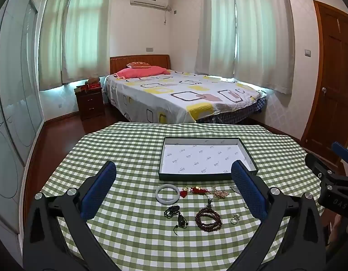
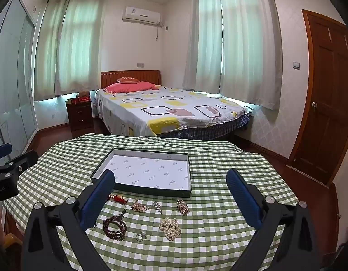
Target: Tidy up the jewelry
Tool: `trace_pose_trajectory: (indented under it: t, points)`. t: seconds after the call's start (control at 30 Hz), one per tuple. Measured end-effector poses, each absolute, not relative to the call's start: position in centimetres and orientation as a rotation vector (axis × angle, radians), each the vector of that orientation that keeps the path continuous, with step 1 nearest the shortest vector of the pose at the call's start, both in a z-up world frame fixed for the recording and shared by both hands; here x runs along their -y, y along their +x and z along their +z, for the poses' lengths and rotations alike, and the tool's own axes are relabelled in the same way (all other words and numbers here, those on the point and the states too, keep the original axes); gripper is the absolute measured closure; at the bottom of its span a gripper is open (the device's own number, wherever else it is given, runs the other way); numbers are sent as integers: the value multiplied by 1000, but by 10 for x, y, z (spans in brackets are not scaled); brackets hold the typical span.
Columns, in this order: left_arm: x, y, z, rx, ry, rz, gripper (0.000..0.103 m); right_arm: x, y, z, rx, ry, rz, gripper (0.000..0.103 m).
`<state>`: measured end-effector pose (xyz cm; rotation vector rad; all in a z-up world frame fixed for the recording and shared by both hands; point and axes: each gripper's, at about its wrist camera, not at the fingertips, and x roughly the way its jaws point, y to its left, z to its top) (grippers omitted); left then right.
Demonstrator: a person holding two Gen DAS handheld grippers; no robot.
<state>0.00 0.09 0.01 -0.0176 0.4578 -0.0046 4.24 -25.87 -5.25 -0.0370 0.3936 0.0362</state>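
Your left gripper [image 1: 174, 187] has its jaws spread wide with nothing between the blue pads; your right gripper [image 2: 170, 194] is the same, wide and empty. Both hover over the near part of the green-and-white checked tablecloth [image 1: 133, 149], where the jewelry lies loose in a rough band just near of the shallow dark-walled box lined with white printed paper [image 1: 161, 158], which holds nothing yet.

From here, the chains are your likeliest trouble: the dark wooden bead bracelet [image 2: 115, 228] is coiled in several loops, and the cream pearl strand [image 2: 170, 228] is heaped, so a pinch on one loop could leave the rest dangling and dragging neighbours. The small silver ring [image 2: 140, 236] sits just beside the beads and lies flat; wide pads may slide over it or bunch the cloth. The gold-toned cluster brooch [image 2: 183, 207] and slim silver clip [image 2: 157, 206] lie close together too.

The left view alone shows the pale jade bangle [image 1: 167, 193] and the black cord pendant [image 1: 177, 216]; the right view alone shows the pearls clearly
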Motion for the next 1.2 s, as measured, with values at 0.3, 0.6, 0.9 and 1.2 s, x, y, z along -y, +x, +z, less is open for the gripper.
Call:
trace_pose_trajectory:
  t: [0.3,0.6,0.9,1.2]
  points:
    - [-1,0,0,-458,-10,-1,4,258,43,-53,-396,-37,40,6]
    - [1,-1,7,-463,-15,4,4,258,42,-53,-393,-38,39,6]
    - [-2,-1,2,-462,-22,5,4,259,42,-54,-393,-38,39,6]
    - [-3,-3,-2,-461,-26,6,4,258,42,-52,-393,-38,40,6]
